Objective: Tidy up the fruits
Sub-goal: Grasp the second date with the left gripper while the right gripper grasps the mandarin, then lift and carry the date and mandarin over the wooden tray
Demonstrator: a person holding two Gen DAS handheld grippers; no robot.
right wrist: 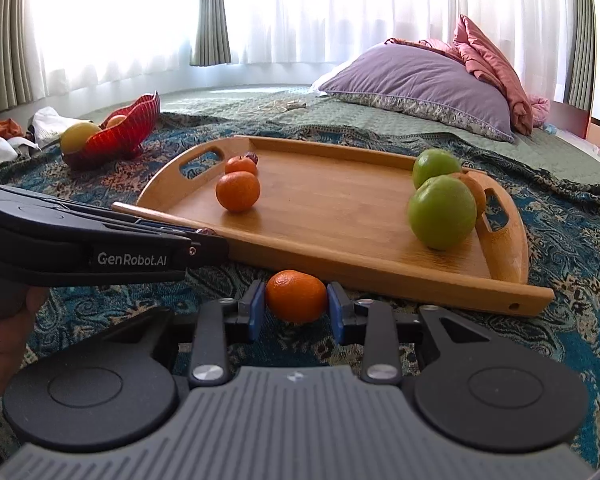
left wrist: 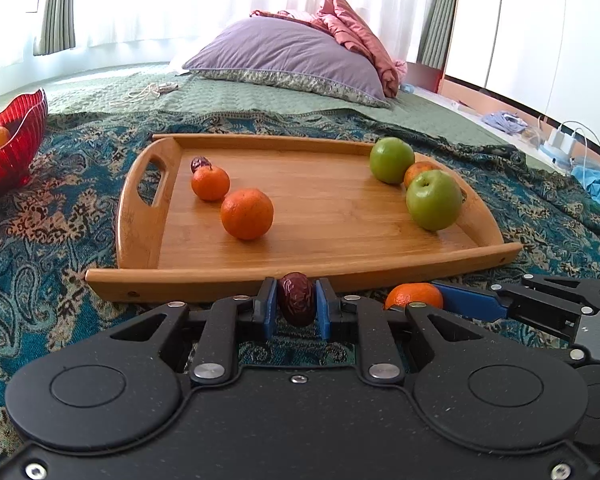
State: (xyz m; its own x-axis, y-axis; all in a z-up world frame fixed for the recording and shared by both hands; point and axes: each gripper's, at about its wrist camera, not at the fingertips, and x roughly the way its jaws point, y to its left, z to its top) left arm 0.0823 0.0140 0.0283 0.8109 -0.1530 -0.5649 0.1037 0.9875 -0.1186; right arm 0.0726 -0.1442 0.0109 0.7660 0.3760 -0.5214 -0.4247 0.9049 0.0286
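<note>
My left gripper [left wrist: 296, 306] is shut on a wrinkled dark red date [left wrist: 296, 300], just in front of the wooden tray's [left wrist: 300, 270] near rim. My right gripper [right wrist: 296, 306] is shut on a small mandarin [right wrist: 296, 294], low over the patterned blanket before the tray [right wrist: 380, 280]. The left wrist view shows that mandarin [left wrist: 414, 295] with a blue finger [left wrist: 472, 304] beside it. On the tray lie two mandarins [left wrist: 246, 213] and a date [left wrist: 199, 163] at the left. Two green apples [left wrist: 434, 199] and an orange [left wrist: 418, 170] sit at the right.
A red ribbed bowl [right wrist: 120, 136] with yellow and orange fruit stands on the blanket to the far left. A purple pillow [left wrist: 288, 56] and pink bedding lie behind the tray. Cables and chargers [left wrist: 560, 138] sit at the right edge of the bed.
</note>
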